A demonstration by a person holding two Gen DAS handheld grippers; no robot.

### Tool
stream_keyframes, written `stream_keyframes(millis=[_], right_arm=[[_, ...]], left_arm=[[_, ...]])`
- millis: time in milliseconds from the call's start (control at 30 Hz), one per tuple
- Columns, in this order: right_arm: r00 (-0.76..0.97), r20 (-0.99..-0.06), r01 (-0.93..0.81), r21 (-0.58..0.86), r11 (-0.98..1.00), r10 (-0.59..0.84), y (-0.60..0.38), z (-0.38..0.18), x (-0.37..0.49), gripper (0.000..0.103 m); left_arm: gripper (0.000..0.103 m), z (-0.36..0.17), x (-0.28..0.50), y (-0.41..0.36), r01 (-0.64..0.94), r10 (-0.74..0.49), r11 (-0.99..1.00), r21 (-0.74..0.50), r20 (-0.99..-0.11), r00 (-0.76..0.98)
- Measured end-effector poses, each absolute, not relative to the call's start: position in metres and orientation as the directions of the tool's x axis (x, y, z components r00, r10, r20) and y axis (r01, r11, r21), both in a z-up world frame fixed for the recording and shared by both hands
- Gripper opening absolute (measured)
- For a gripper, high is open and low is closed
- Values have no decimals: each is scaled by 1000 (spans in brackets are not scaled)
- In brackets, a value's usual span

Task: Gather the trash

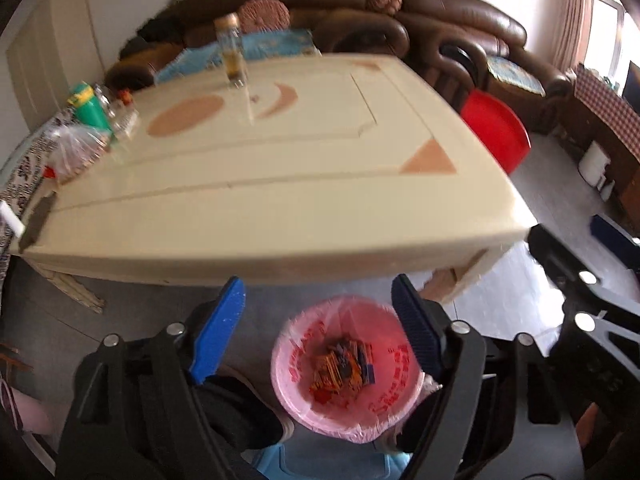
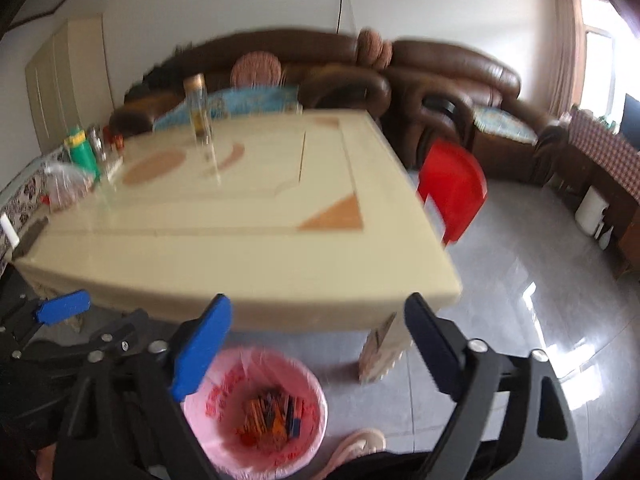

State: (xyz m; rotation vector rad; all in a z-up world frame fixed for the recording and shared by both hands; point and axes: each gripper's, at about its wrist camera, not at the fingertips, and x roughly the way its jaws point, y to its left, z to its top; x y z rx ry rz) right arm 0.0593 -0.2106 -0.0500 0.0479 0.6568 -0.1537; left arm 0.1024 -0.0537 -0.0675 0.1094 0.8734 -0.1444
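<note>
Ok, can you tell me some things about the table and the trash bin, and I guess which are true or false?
1. The trash bin has a pink bag in it. True.
2. The bin is empty. False: colorful wrappers lie at the bottom.
3. Both the left gripper and right gripper are open and hold nothing. True.
4. The chair beside the table is blue. False: it is red.
5. A tall clear bottle stands upright on the table. True.

Left tongs (image 1: 318,322) spread empty, right tongs (image 2: 318,344) likewise
</note>
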Motion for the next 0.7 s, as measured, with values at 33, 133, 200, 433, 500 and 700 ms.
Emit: stream_keyframes(millis=[33,133,200,433,500,700], right_arm=[[800,-582,165,-26,986,-150,-207,-38,54,91],[835,-514,191,-64,979,-197,-200,-15,40,95],[849,-485,206,-64,976,-211,-198,-1,31,96],[874,-413,251,-64,966,-255,-196,29,5,96],[876,-401,263,-70,962,-268,-195,34,-1,96],[877,-394,272,-62,960,-274,-189,42,-10,96]], left_arm=[[79,-61,99,-54,159,-72,986,42,-757,649],[82,-46,92,-56,137,-53,989,54,-737,674],[85,-38,87,-55,120,-41,991,58,-725,688],[87,-13,66,-53,115,-36,991,69,-684,729],[87,-9,61,-53,109,-28,991,80,-671,741],[87,-1,51,-46,100,-27,992,75,-653,757]])
